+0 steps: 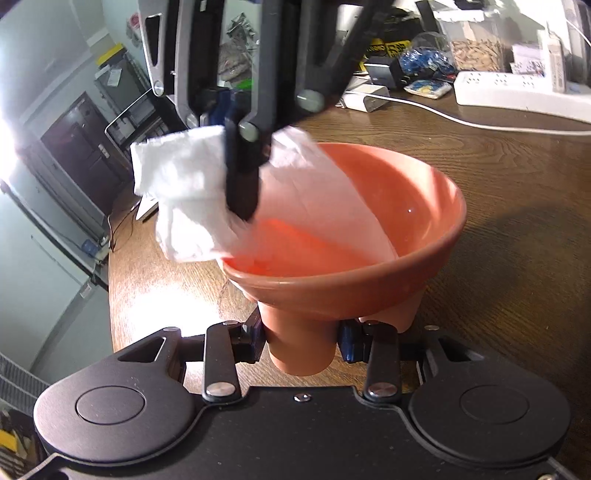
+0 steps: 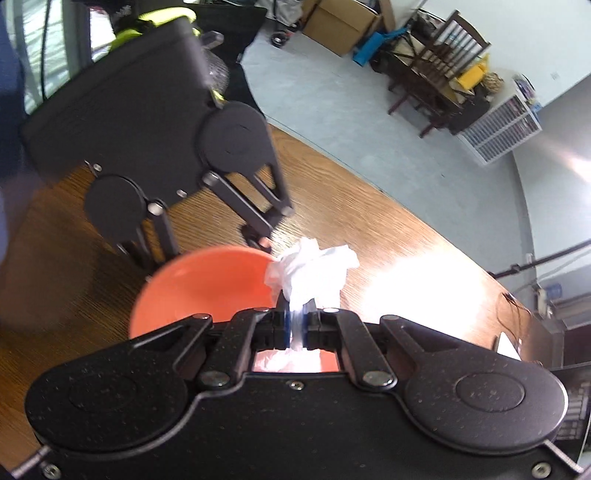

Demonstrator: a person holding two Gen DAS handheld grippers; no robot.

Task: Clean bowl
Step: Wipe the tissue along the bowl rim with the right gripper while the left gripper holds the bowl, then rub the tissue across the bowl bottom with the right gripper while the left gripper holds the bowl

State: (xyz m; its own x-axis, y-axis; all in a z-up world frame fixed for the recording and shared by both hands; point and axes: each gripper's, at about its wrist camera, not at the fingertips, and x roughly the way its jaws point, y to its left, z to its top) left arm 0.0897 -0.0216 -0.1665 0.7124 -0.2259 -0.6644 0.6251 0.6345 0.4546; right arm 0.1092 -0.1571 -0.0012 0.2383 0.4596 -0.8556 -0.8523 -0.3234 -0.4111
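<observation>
An orange bowl (image 1: 406,206) with stubby legs stands tilted over the wooden table (image 1: 498,184). My left gripper (image 1: 301,343) is shut on one of its cylindrical legs, at the bottom of the left wrist view. From above comes my right gripper (image 1: 242,210), shut on a crumpled white paper towel (image 1: 184,192) that drapes over the bowl's left rim and onto its inner wall. In the right wrist view the towel (image 2: 314,269) bunches out past the shut right gripper (image 2: 295,325), beside the bowl (image 2: 207,288).
At the table's back lie a white power strip (image 1: 517,88), a white charger (image 1: 365,99) with its cable, and a clear box of wooden pieces (image 1: 476,51). The table edge runs along the left. Chairs (image 2: 436,66) and a cardboard box (image 2: 343,22) stand on the floor beyond.
</observation>
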